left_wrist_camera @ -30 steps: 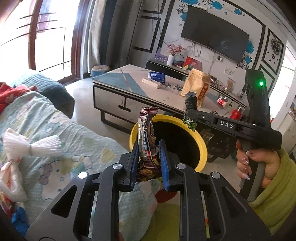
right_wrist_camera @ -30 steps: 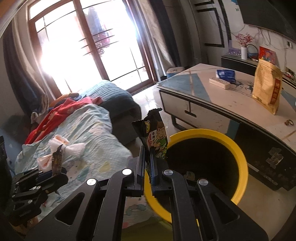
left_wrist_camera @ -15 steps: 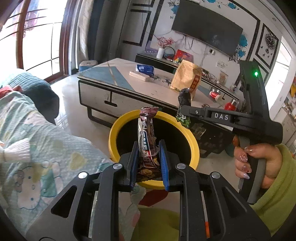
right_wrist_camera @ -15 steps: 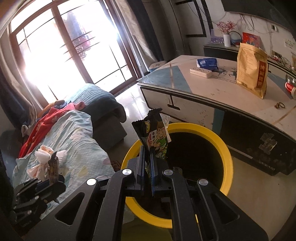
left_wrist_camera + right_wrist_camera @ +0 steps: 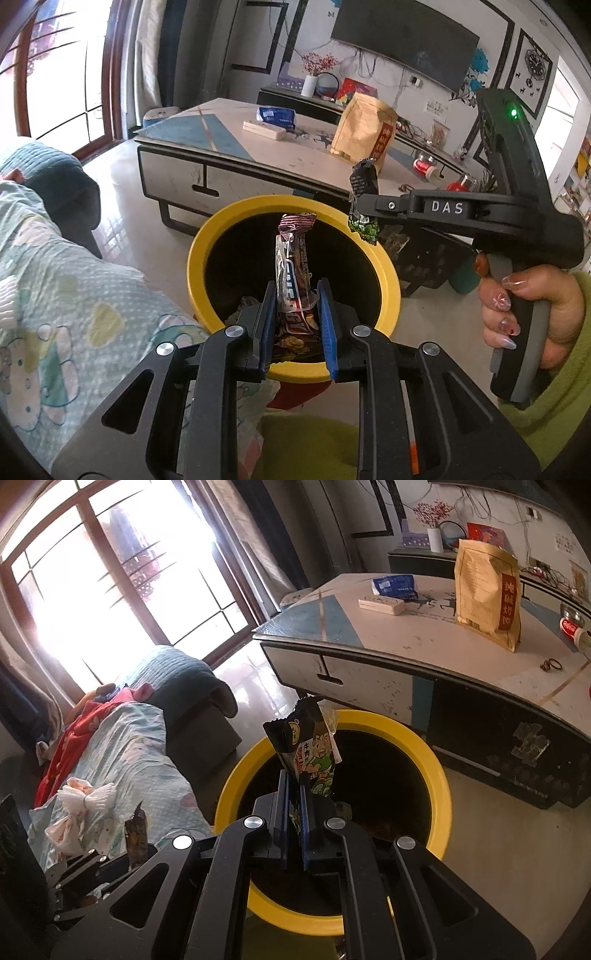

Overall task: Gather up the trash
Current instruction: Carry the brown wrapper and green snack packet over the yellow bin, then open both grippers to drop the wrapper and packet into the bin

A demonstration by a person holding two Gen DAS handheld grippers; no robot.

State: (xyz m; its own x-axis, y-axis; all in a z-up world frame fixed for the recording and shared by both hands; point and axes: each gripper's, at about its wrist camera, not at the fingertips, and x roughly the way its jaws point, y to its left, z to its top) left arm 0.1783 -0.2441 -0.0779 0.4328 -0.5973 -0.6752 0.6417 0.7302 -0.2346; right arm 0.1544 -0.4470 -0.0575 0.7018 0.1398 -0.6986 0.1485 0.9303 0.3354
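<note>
Over yellow bin [image 5: 391,291]: left tongs [image 5: 295,314] clamp brown wrapper [image 5: 293,266] (upright); right tongs [image 5: 294,808] pinch green-black snack packet [image 5: 310,749].

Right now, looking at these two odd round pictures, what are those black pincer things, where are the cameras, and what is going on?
There is no robot here. A person holds a hand-held gripper in each hand, and each carries a wide-angle camera looking along its own two fingers.

One picture is from the left hand-held gripper, shut on a brown snack wrapper. Its view also shows the person's right hand and the other tool.

The other picture is from the right hand-held gripper, shut on a black and green snack packet.

Both hang over a yellow-rimmed bin, so the wrappers are probably about to be dropped in. Behind stands a low table with a tan paper bag; beside the bin is a sofa with a patterned cover.
</note>
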